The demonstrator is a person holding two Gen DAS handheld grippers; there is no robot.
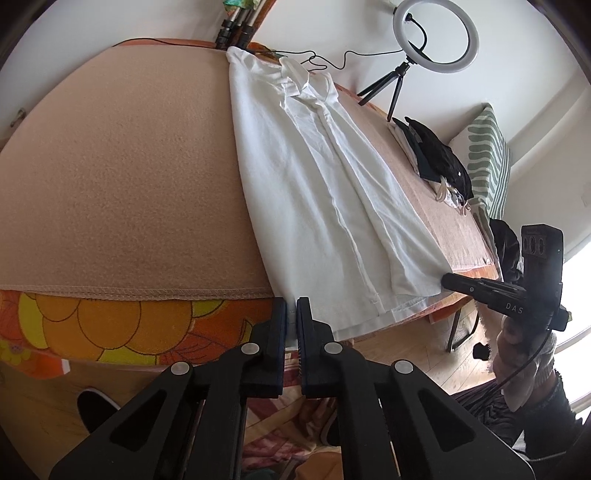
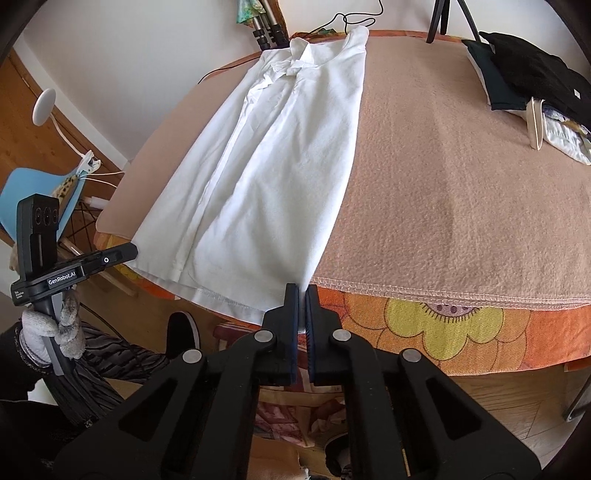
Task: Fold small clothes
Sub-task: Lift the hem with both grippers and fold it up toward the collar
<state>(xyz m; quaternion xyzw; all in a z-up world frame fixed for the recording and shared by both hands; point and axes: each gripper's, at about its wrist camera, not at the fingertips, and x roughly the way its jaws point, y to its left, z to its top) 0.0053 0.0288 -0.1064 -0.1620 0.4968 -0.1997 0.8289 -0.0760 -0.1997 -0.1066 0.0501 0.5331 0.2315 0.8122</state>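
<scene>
On the surface (image 2: 443, 206) with its tan blanket lies your long white shirt (image 2: 266, 177), collar far away. Your left claw (image 1: 291, 306) pinches one near hem corner. Your right claw (image 2: 302, 295) pinches the other. Dark clothes (image 2: 528, 74) sit well apart.

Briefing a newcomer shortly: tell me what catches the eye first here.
A long white shirt lies down the middle of the peach blanket. The left gripper and right gripper each pinch a corner of its near hem. A ring light stands at the far edge.
</scene>
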